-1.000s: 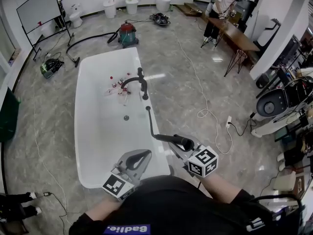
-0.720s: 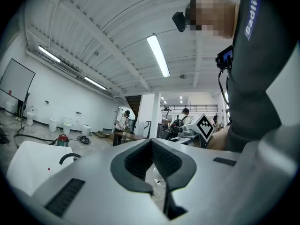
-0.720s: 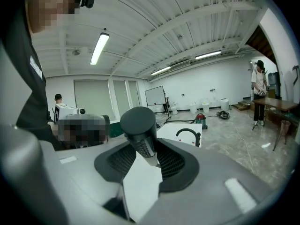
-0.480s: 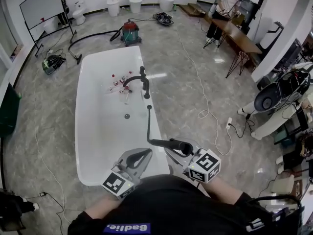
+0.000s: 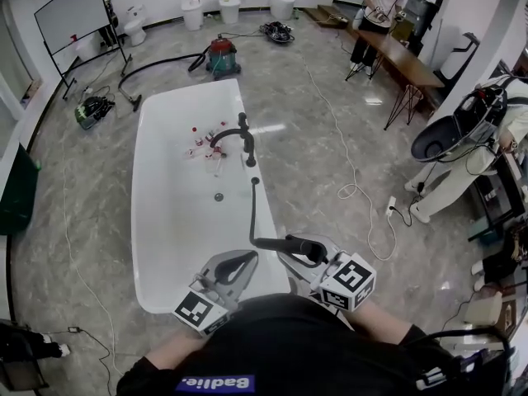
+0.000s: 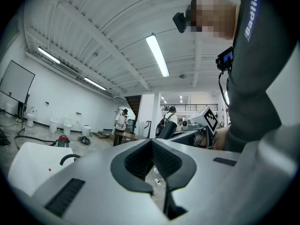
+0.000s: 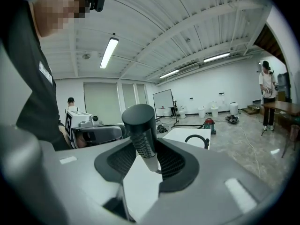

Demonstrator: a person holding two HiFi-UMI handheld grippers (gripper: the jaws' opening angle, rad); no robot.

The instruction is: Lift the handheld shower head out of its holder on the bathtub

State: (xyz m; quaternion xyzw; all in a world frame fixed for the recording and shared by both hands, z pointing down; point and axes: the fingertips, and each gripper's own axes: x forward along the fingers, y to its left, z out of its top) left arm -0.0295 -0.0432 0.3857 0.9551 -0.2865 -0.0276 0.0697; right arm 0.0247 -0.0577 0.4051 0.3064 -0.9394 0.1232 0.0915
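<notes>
The black handheld shower head (image 5: 290, 245) lies level across the jaws of my right gripper (image 5: 299, 256), which is shut on its ribbed handle (image 7: 142, 134) above the near right rim of the white bathtub (image 5: 145, 221). Its black hose (image 5: 252, 211) runs from the head up to the small holder fitting (image 5: 255, 181) on the rim. The right gripper (image 7: 143, 150) shows the handle standing between its pads. My left gripper (image 5: 244, 260) hovers over the tub's near end with its tips together and nothing in it; the left gripper (image 6: 151, 143) points level.
A black arched faucet (image 5: 234, 140) stands on the tub's right rim, with small bottles (image 5: 200, 143) inside the tub beside it. A red vacuum (image 5: 221, 56) and cables (image 5: 355, 190) lie on the floor. A person carrying a dark basin (image 5: 450, 139) stands at the right.
My right gripper has lifted the shower head a little and drawn it nearer; the hose now hangs straighter. The left gripper stayed put. The person with the basin has moved into view at the right.
</notes>
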